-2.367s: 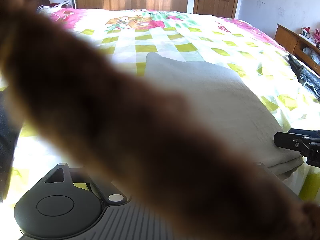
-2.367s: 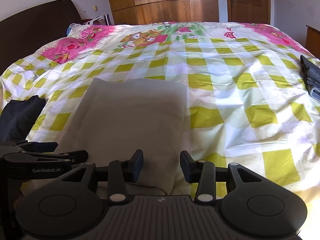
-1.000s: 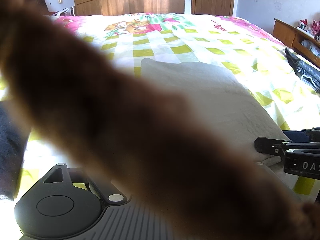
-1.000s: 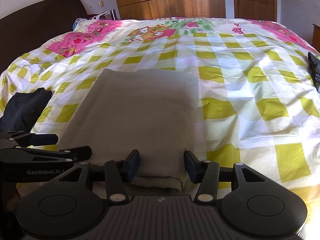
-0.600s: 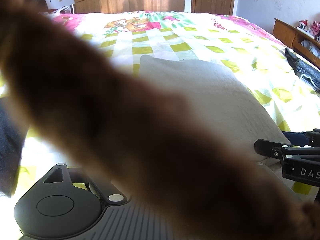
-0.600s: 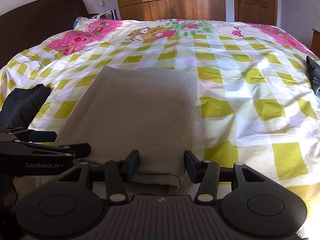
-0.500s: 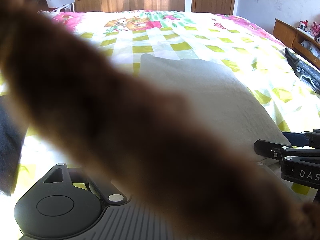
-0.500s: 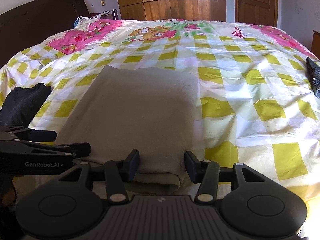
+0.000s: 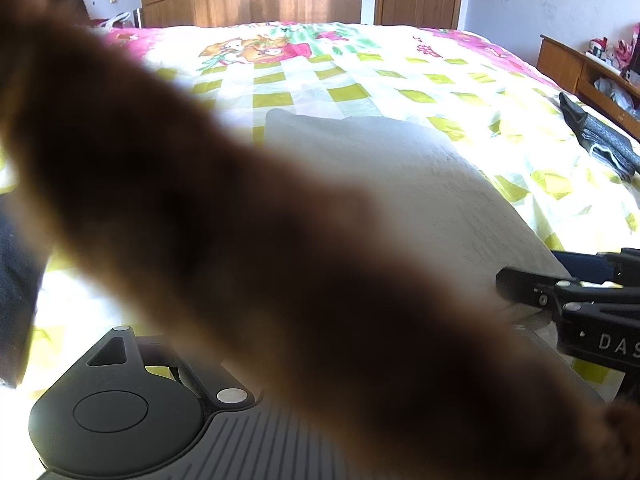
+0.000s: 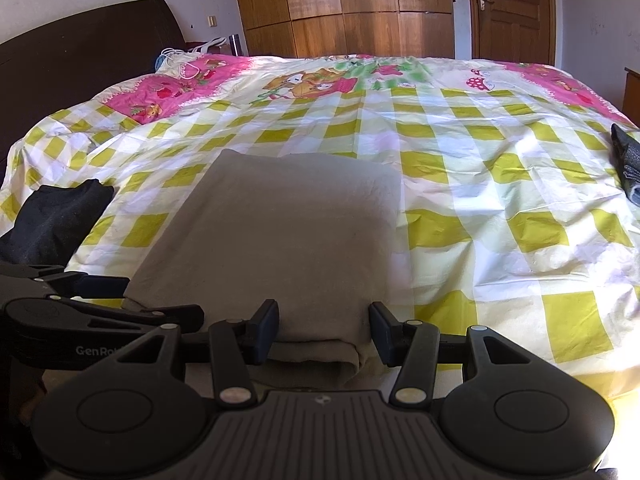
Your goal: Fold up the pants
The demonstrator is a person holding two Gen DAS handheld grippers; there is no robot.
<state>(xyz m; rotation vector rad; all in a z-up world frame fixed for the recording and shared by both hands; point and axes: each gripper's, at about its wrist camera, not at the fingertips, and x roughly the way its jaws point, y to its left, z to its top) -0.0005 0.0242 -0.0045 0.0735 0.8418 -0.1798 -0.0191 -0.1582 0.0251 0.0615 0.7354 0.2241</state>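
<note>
My right tongs [image 10: 324,330] hover at the near edge of the bed [image 10: 520,240], tips apart at a middling width. The near right corner of the folded pants [image 10: 280,248] lies in the gap between them. The cloth comes up close to both pads, but I see no pinch or bunching in it, so I read nothing gripped.

The pants are grey-beige, folded into a flat rectangle with stacked layers showing at the near hem. They lie on the yellow-and-white checked bedspread, toward the near left of the bed, long side running away from me.

My left tongs [image 10: 120,304] reach in from the left beside the pants' near left corner, seen side on from the right camera. I cannot tell their spread there. In the left camera a blurred brown mass [image 9: 260,260] right against the lens hides most of the view, tips included. So from the pictures I cannot tell whether they are wide, narrow or holding.

A black garment [image 10: 52,216] lies at the left edge of the bed, just beyond the left tongs, apart from the pants. A dark grey garment [image 10: 626,164] lies at the far right edge. A wooden wardrobe [image 10: 344,8] and a door [image 10: 512,12] stand past the bed; a dark headboard [image 10: 80,56] runs along the left.
</note>
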